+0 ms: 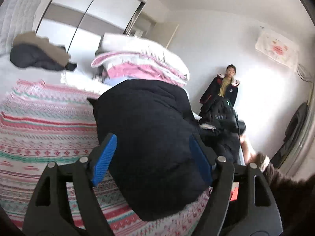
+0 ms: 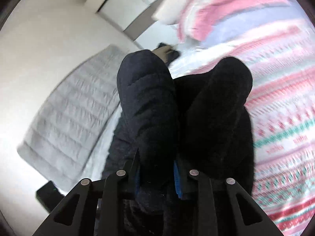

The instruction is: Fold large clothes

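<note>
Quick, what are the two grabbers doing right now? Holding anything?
Left gripper: jaws open, the black puffy jacket lies between them, not pinched.
Right gripper: jaws closed on the black puffy jacket.

A home bedroom is showing here: a bed [image 1: 29, 72] is lying under a patterned knit blanket [image 1: 43, 122], folded quilts [image 1: 141, 63] are piling up on it, a white wardrobe [image 1: 94, 9] is standing behind, and a padded headboard [image 2: 70, 116] is leaning against the wall.
</note>
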Available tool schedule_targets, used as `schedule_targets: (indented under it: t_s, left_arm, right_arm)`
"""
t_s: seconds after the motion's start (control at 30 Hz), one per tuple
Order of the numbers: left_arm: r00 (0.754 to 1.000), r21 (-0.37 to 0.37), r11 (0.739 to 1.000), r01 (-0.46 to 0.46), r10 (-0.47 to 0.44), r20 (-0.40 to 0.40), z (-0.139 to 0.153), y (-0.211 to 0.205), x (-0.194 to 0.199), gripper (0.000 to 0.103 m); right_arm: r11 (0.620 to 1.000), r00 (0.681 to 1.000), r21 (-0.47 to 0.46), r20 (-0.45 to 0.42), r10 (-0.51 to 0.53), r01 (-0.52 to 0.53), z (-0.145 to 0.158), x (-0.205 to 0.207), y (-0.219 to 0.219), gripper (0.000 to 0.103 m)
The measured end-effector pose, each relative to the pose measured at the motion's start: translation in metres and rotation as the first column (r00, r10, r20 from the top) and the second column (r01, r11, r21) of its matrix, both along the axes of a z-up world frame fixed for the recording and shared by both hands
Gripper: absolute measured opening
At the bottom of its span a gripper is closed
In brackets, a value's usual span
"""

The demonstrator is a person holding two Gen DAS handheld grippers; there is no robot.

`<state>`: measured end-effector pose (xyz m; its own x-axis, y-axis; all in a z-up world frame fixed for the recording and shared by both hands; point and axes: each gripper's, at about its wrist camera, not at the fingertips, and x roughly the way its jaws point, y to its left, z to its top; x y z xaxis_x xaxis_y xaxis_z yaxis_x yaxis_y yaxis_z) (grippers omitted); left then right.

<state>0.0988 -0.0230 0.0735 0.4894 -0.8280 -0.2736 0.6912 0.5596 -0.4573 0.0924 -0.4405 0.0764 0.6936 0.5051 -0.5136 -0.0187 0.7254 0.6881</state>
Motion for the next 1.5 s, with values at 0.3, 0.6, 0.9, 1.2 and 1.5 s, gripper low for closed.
schedule_targets:
  t_s: [0.3, 0.6, 0.9, 1.2, 1.5]
  left_arm:
    - [0.998, 0.246, 0.968, -0.050, 0.040, 0.042, -0.030, -0.097, 0.011, 0.078]
    - [0.993, 0.318, 0.943, -0.093, 0.063, 0.103, -0.026, -0.107, -0.003, 0.079]
    - [0.990, 0.320, 0.940, -0.118, 0.088, 0.106, -0.037, -0.109, -0.006, 0.080]
    - [0.976, 0.327, 0.922, -0.208, 0.175, 0.130, -0.040, -0.110, -0.015, 0.087]
    - [0.921, 0.457, 0.810, -0.367, 0.385, 0.057, -0.006, -0.077, -0.041, 0.097]
  right_arm:
    - [0.993, 0.987, -0.024, -0.116, -0.114, 0.112, -0.090, 0.019, -0.007, 0.086]
    - [0.905, 0.953, -0.299, 0.088, -0.288, 0.301, 0.045, -0.038, -0.002, 0.090]
    - [0.883, 0.955, -0.366, 0.086, -0.283, 0.294, 0.008, 0.011, 0.069, 0.090]
    - [0.917, 0.945, -0.237, 0.005, -0.328, 0.320, -0.064, 0.023, 0.048, 0.098]
    - [0.852, 0.944, -0.408, 0.144, -0.297, 0.330, 0.026, -0.052, 0.086, 0.100]
